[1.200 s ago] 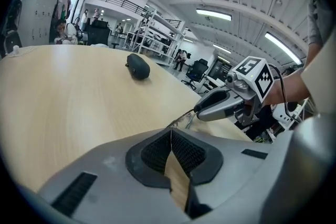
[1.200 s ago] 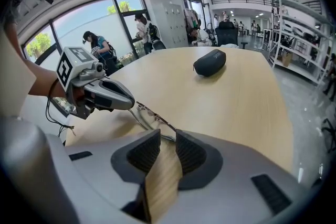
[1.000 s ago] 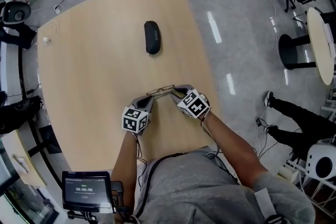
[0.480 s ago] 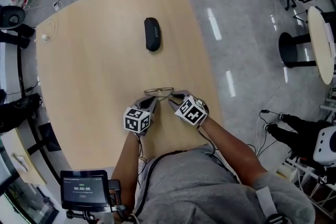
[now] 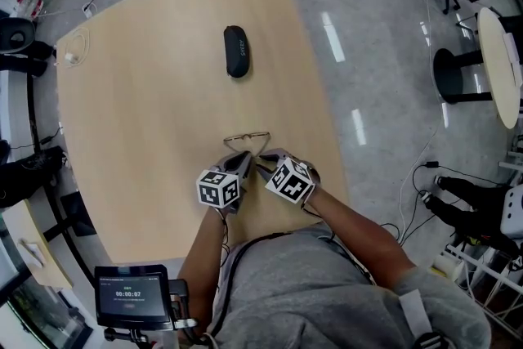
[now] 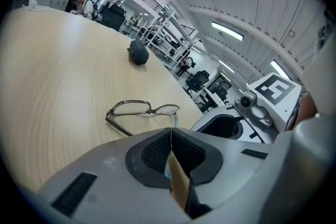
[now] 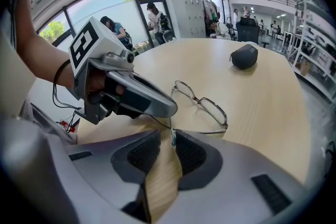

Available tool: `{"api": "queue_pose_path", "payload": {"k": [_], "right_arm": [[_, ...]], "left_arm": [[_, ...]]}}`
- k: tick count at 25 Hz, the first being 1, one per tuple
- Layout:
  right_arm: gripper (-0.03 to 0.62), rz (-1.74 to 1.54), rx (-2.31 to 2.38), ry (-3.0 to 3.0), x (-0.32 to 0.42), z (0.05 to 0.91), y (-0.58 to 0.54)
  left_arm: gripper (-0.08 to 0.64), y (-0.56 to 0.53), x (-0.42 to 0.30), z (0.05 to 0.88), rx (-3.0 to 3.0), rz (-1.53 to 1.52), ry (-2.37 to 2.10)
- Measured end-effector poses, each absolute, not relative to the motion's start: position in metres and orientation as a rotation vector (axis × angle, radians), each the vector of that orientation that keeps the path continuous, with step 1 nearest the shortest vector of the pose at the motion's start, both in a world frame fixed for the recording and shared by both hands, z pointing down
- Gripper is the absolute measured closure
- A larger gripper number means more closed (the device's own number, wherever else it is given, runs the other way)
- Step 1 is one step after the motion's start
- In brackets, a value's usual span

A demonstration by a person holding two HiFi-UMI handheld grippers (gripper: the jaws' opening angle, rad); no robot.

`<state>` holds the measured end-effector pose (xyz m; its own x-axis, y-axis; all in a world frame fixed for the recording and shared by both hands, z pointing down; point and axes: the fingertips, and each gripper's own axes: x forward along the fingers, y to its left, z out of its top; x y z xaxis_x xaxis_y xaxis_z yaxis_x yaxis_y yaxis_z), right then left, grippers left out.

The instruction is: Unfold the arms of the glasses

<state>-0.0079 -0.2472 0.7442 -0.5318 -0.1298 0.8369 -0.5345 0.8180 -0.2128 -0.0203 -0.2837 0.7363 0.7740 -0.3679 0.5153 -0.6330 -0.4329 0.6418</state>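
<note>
Unfolding under way. Glasses (image 5: 248,140) lie on bench (image 5: 147,94), just ahead of my claws. Left claw (image 5: 243,161) pinches one arm tip. Right claw (image 5: 264,163) slightly spread, other tip between pads. Next, likely: close right, draw tips apart gently.

Wire-frame glasses (image 5: 248,140) upright on table (image 5: 147,94), arms angled back, converging.

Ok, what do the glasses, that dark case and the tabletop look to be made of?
The glasses: likely thin metal wire rims, dull sheen, clear lenses. The dark case: matte black, fabric or moulded shell, too small to tell. The table: pale wood grain, smooth, likely laminate.
</note>
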Motion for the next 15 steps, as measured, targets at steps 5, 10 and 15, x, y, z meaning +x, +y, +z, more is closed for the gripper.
{"api": "queue_pose_path", "payload": {"k": [5,10,15], "right_arm": [[0.515,0.551,0.441,-2.1,-0.001,0.734,-0.249],[0.395,0.428,0.331,-2.108,-0.015,0.732,-0.257],[0.354,0.332,0.23,-2.065,-0.031,0.746,-0.255]], "left_arm": [[0.554,-0.298,-0.013,0.711,2.123,0.373,-0.739],[0.554,-0.305,-0.002,0.697,2.438,0.698,-0.573],[0.554,-0.302,0.005,0.716,2.451,0.842,-0.462]]}}
